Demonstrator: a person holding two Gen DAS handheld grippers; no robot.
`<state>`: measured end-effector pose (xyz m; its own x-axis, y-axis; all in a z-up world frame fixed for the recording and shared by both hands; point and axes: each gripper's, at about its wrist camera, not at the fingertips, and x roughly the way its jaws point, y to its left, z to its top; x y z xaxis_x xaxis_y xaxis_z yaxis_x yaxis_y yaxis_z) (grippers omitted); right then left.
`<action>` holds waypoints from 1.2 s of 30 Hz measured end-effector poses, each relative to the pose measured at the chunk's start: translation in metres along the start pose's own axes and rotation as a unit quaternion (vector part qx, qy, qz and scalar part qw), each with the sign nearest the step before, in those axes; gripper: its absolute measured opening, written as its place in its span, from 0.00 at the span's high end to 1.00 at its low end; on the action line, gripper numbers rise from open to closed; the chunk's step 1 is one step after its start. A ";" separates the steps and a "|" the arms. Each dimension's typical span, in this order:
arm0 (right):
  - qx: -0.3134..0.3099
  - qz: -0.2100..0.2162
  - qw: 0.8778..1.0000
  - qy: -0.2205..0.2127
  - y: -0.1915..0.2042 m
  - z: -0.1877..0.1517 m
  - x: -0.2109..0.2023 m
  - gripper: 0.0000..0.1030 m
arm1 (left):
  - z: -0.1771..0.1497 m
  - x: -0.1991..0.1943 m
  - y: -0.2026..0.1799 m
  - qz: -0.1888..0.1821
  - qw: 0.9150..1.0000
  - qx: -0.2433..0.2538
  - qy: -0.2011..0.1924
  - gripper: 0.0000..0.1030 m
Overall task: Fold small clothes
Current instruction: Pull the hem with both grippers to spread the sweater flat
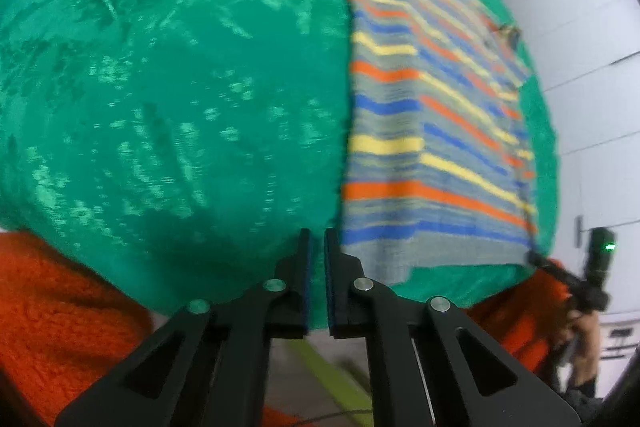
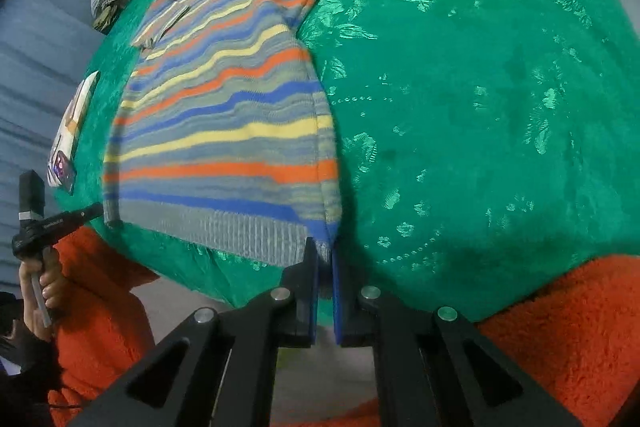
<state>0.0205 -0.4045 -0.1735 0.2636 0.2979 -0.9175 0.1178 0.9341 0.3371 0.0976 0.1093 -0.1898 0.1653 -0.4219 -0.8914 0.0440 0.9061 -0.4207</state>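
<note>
Left wrist view: your left gripper (image 1: 317, 239) has its jaws almost closed, a thin gap between them, nothing inside; they hang over the bare green cloth (image 1: 180, 87) just beside the sweater's hem corner.
Right wrist view: your right gripper (image 2: 325, 247) has its jaws closed on the hem corner of the striped sweater (image 2: 224, 131).
Sweater: it lies flat on the table, at 1 o'clock from the left jaws and at 11 o'clock from the right jaws.
Table: the green patterned cloth covers it.
Sleeves: orange fleece (image 2: 560, 327) shows at 5 o'clock in your right view.
</note>
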 end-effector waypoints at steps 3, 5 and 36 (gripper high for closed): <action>-0.009 -0.003 1.000 0.001 0.006 0.002 0.004 0.95 | -0.002 0.002 -0.012 -0.002 1.000 0.016 -0.004 0.43; -0.016 -0.005 1.000 0.000 0.006 -0.002 0.004 0.95 | 0.001 0.017 -0.022 0.009 1.000 0.027 0.007 0.59; -0.053 -0.106 0.990 0.074 0.010 0.005 0.035 0.95 | -0.021 0.046 -0.023 0.200 0.975 0.091 0.043 1.00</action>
<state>0.0352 -0.3860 -0.2009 0.0995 0.1109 -0.9888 0.0521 0.9918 0.1165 0.0830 0.0688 -0.2248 0.1224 -0.0280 -0.9921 0.1682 0.9857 -0.0071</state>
